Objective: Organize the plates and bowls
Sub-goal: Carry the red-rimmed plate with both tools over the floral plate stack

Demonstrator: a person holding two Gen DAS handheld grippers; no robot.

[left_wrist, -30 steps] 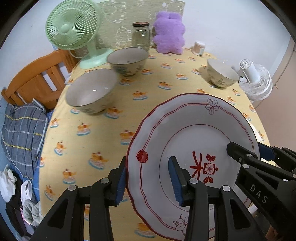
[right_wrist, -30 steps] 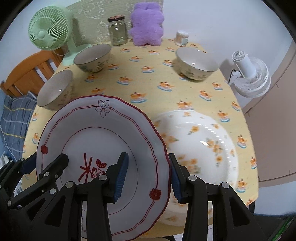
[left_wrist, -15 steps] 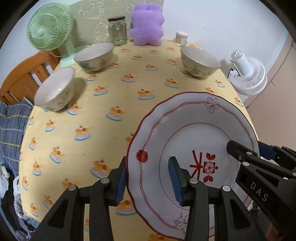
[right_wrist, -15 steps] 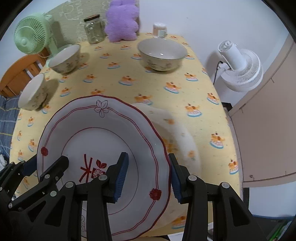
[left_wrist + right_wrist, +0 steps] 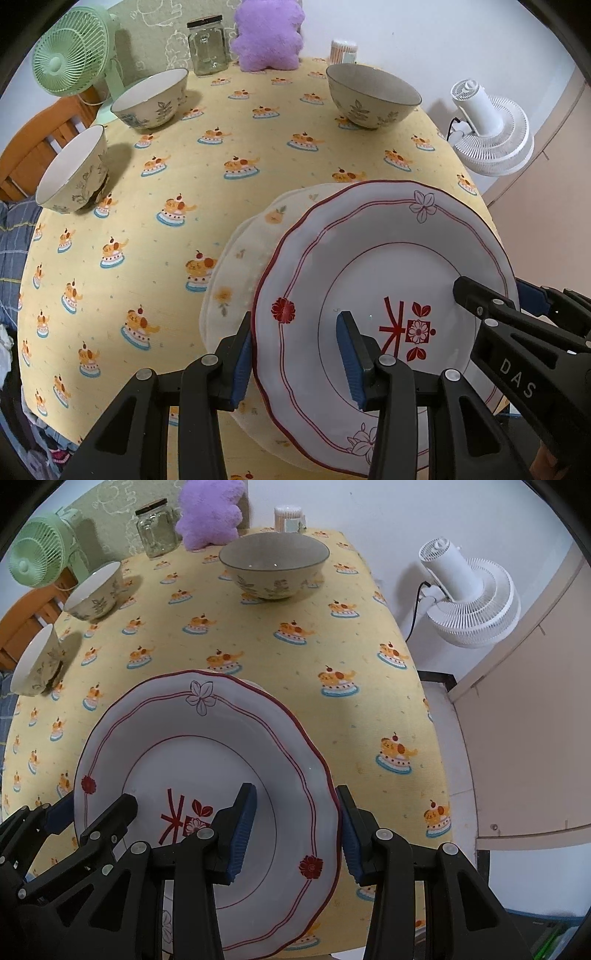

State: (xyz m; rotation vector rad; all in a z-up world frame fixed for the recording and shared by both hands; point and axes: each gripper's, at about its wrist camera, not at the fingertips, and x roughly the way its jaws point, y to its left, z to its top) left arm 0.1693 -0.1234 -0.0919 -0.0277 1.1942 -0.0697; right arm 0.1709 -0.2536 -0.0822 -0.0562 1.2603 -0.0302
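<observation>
Carried across the table since a second ago, the red-rimmed plate now hangs over the orange-flowered plate, its opposite rims clamped by left tool and right tool.

left gripper, right gripper, fingers clamped, angled down
</observation>
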